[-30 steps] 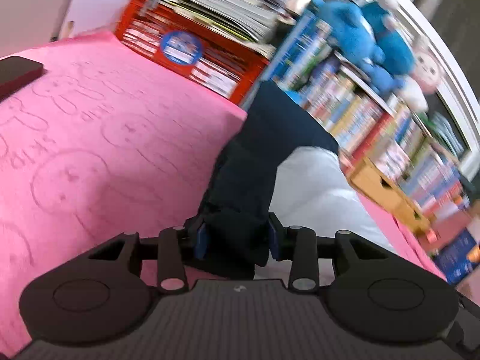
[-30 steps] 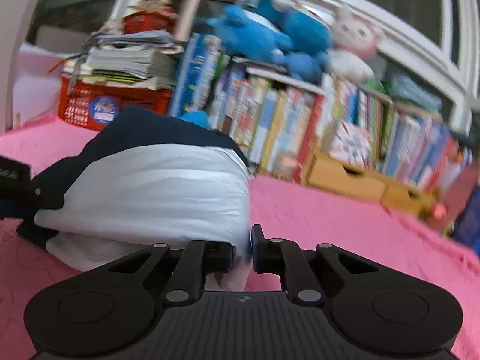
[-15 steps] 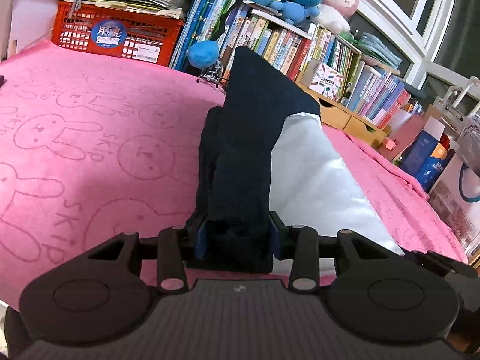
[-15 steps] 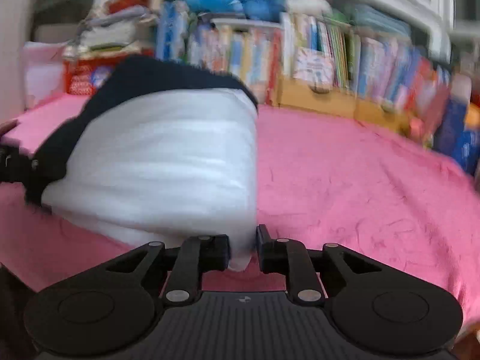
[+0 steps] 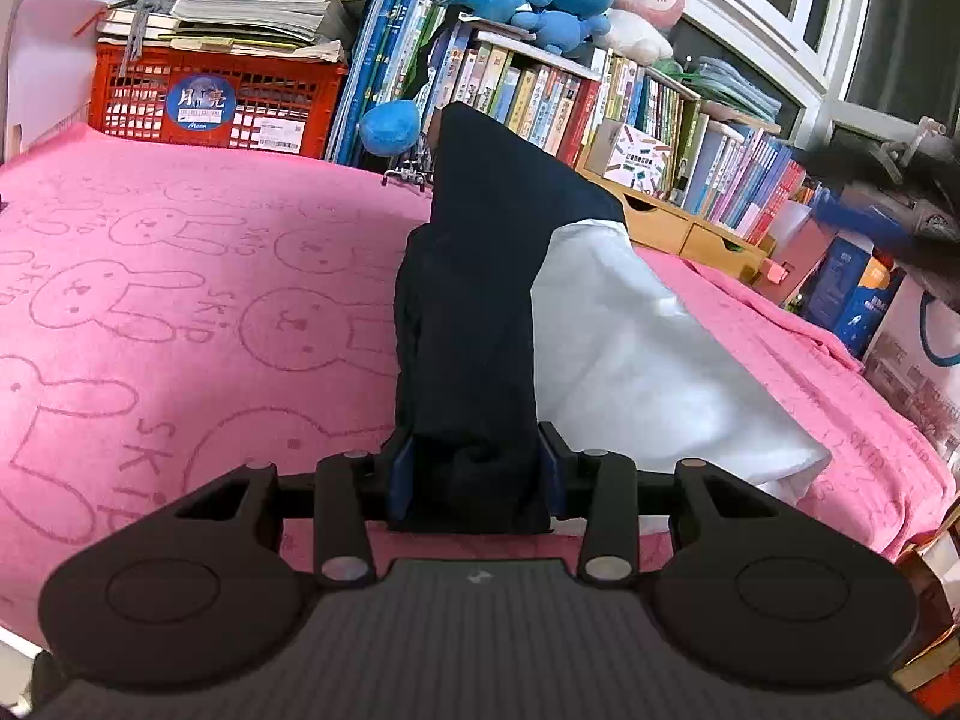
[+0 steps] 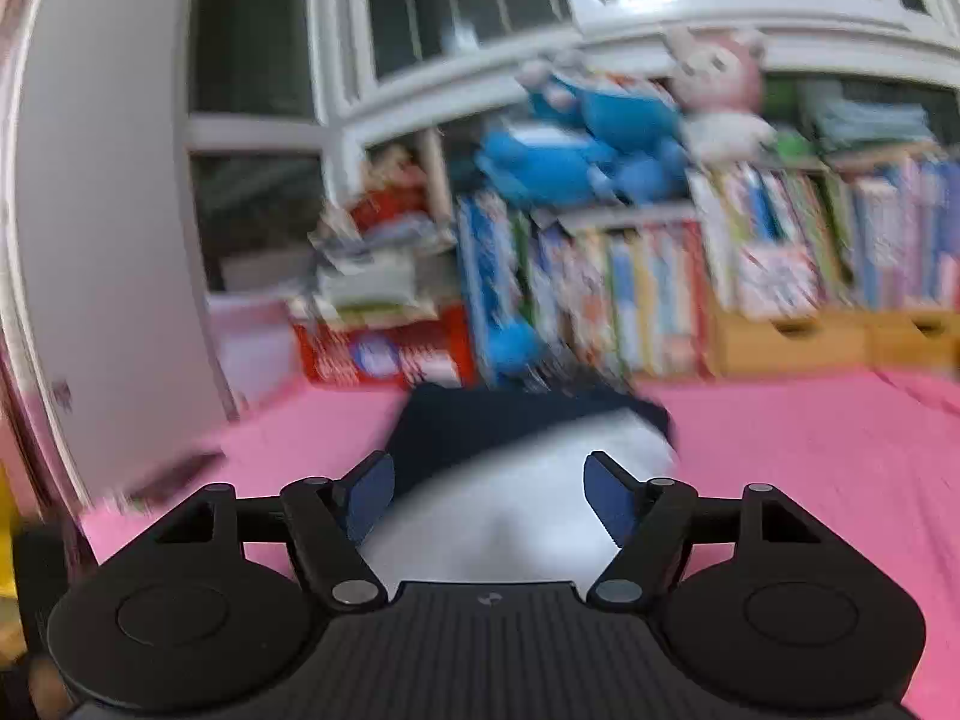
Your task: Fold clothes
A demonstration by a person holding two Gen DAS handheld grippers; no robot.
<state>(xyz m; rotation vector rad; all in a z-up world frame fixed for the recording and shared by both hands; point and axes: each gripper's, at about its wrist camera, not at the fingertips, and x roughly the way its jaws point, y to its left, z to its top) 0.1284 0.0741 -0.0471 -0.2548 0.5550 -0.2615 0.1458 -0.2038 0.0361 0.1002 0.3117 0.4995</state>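
Garment: the navy-and-white garment (image 5: 480, 312) lies on the pink bunny-print blanket (image 5: 180, 300), stretching away from the left gripper.
Left gripper (image 5: 474, 468): clamped on the bunched navy end.
Right gripper (image 6: 489, 492): fingers spread wide, holding nothing; the white part sits just beyond them, view blurred.
Red crate (image 5: 210, 102): at the blanket's far edge, papers stacked on top.
Shelf (image 5: 630, 114): packed with books, plush toys above.

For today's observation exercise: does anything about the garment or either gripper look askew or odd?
Yes. The garment is held unevenly: the left gripper pinches its bunched navy edge, while the right gripper is open, fingers apart, its white side sagging loose on the pink blanket. The right wrist view is motion-blurred.
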